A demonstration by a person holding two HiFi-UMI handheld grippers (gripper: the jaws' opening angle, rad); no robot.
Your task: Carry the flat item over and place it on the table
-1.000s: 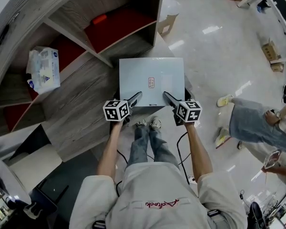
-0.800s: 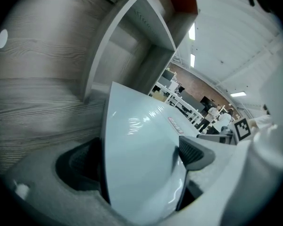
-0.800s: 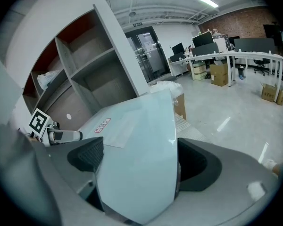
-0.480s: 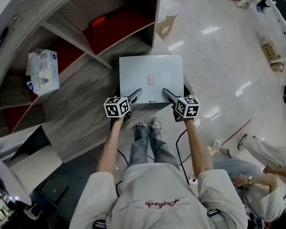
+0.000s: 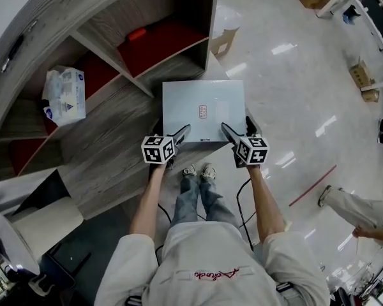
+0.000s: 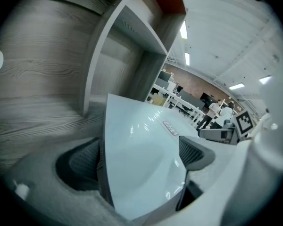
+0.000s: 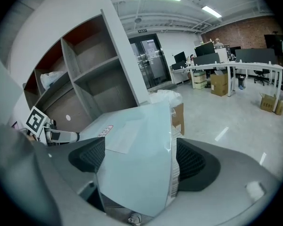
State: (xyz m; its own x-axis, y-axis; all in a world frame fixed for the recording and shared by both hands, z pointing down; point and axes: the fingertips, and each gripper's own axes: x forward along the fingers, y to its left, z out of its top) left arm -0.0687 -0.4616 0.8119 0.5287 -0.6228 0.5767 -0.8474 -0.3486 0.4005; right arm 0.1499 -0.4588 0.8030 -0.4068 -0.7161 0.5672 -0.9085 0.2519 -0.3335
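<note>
A flat pale blue-grey box with a small red label is held level in front of me, over the edge of a grey wooden shelf unit. My left gripper is shut on the box's near left corner. My right gripper is shut on its near right corner. In both gripper views the box fills the gap between the ribbed black pads. No table shows in the head view.
The shelf unit has red-backed compartments and a plastic-wrapped white pack on a lower shelf. A cardboard piece stands on the glossy floor. A person's leg is at the right edge. A white chair is at lower left.
The box and both grippers have barely shifted in view. The person at the right has walked further toward the lower right, leaving only a leg and hand visible.
</note>
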